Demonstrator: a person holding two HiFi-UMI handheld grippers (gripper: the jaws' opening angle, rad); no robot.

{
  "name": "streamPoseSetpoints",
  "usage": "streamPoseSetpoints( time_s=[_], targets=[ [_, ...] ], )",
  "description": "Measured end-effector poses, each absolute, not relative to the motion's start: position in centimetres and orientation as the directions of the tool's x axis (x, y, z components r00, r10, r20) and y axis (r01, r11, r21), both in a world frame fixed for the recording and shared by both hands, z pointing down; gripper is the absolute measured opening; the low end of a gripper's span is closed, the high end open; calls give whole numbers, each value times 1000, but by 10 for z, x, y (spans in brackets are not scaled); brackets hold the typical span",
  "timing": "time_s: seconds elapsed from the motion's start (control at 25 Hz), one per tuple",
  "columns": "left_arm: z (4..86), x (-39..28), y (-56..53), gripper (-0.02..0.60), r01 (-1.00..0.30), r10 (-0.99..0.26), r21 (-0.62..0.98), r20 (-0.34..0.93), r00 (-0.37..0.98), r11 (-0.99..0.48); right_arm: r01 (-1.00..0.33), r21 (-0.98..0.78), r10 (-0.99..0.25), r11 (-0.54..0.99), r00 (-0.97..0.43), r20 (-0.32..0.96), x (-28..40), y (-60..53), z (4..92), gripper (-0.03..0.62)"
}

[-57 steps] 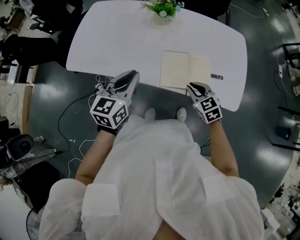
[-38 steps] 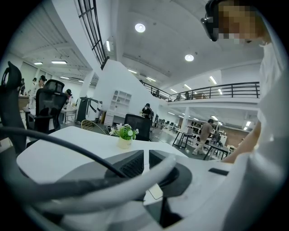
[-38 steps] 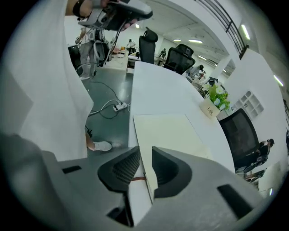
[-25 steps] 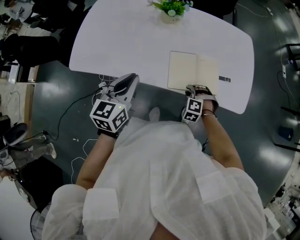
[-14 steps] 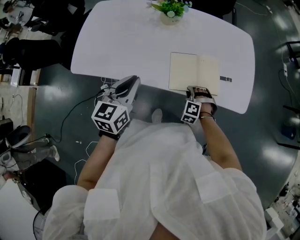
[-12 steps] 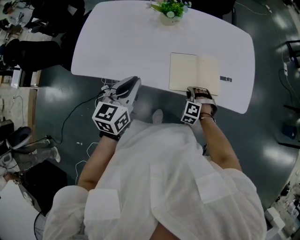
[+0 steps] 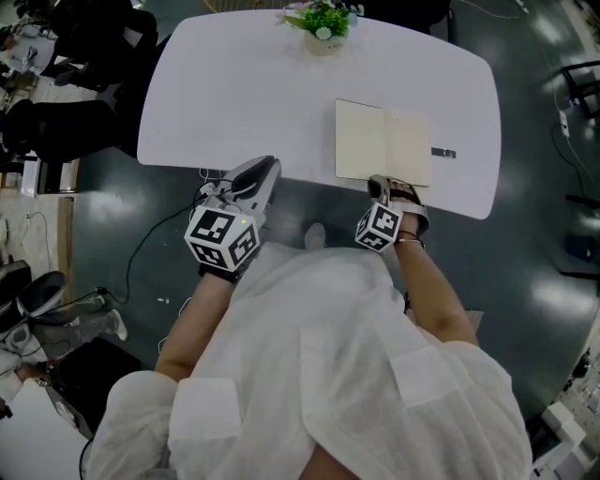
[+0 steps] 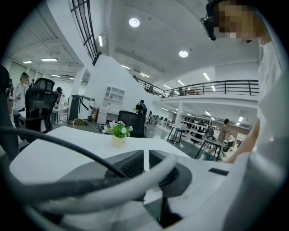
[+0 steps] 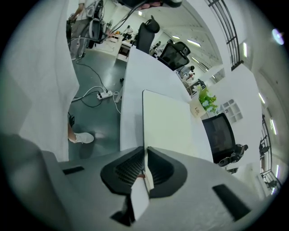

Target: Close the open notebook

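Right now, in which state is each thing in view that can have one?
notebook: open, pages facing up on the table.
right gripper: jaws have just been closing, now shut on the notebook's near edge.
left gripper: shut, nothing between its jaws.
potted plant: upright at the table's far edge.

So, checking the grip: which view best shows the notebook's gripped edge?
Right gripper view: the right gripper, its fingers just closing, pinches the notebook edge-on. Head view shows its pages, grip hidden; left gripper view, nothing.
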State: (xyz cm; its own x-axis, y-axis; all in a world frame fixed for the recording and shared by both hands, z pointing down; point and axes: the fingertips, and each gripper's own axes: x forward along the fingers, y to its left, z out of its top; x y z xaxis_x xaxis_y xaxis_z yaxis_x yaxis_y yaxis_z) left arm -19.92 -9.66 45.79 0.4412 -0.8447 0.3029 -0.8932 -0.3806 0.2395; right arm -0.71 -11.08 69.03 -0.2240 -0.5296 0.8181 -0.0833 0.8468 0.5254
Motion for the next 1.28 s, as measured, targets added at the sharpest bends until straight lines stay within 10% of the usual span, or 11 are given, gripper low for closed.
streamPoseSetpoints(
  time_s=[0.64, 1.28],
  targets=[
    [456, -157, -106, 31, -842, -791, 244, 292, 537, -482, -620, 309, -557, 721, -253, 791, 39, -125, 657, 41],
    [452, -123, -118, 31, -798, -746, 244, 287, 602, -551, -781, 252, -546, 571, -132, 828, 119, -122, 659, 43]
  ],
)
